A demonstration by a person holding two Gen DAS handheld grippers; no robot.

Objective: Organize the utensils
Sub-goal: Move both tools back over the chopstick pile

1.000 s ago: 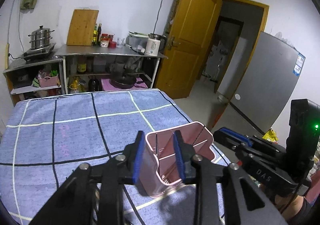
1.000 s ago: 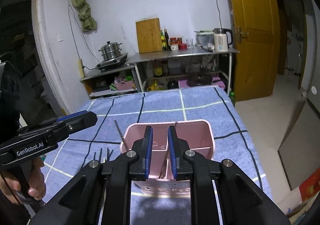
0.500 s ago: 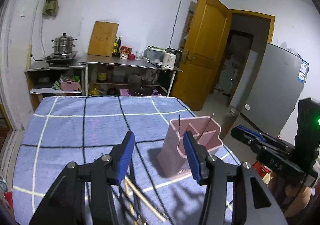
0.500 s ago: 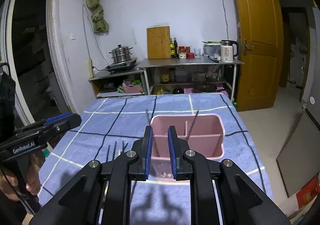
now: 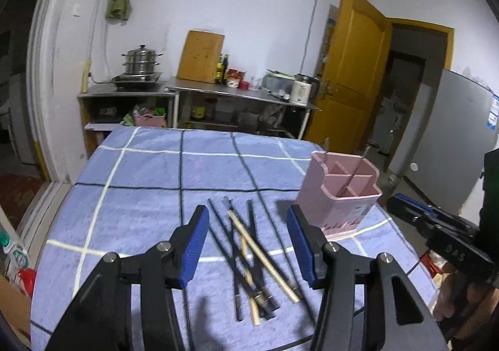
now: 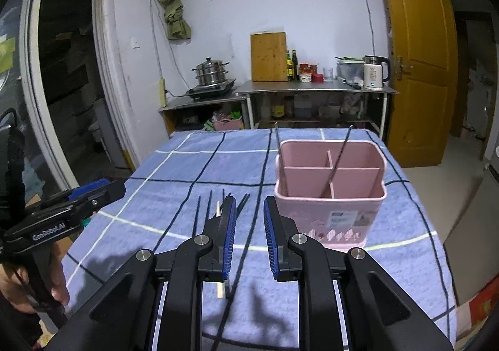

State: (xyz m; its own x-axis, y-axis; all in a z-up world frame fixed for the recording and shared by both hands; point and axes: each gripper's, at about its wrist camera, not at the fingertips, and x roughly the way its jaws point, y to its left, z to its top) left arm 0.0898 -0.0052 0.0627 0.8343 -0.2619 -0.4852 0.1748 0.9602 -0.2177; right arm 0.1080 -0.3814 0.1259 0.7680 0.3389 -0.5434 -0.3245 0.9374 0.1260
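A pink divided utensil holder [image 5: 340,195] [image 6: 330,198] stands on the blue checked tablecloth with two dark chopsticks [image 6: 340,154] upright in it. Several loose chopsticks [image 5: 249,257] [image 6: 218,210], dark ones and pale wooden ones, lie crossed in a pile left of the holder. My left gripper [image 5: 246,220] hovers open above that pile, with nothing between its pads. My right gripper [image 6: 249,204] is over the pile's right side, beside the holder; its jaws are opening with a narrow empty gap. Each gripper shows in the other's view, the right gripper [image 5: 436,226] and the left gripper [image 6: 78,198].
The tablecloth [image 6: 405,257] ends near the holder on the right, with floor beyond. Behind the table stand metal shelves [image 6: 312,92] with a steamer pot, cutting board, bottles and kettle. A yellow door [image 6: 418,54] is at the right, and a hand [image 6: 56,288] holds the left gripper.
Both grippers have drawn back from the pink holder. The left let go of the holder's wall and opened wide. The loose chopstick pile has come into view, and the right jaws have parted slightly.
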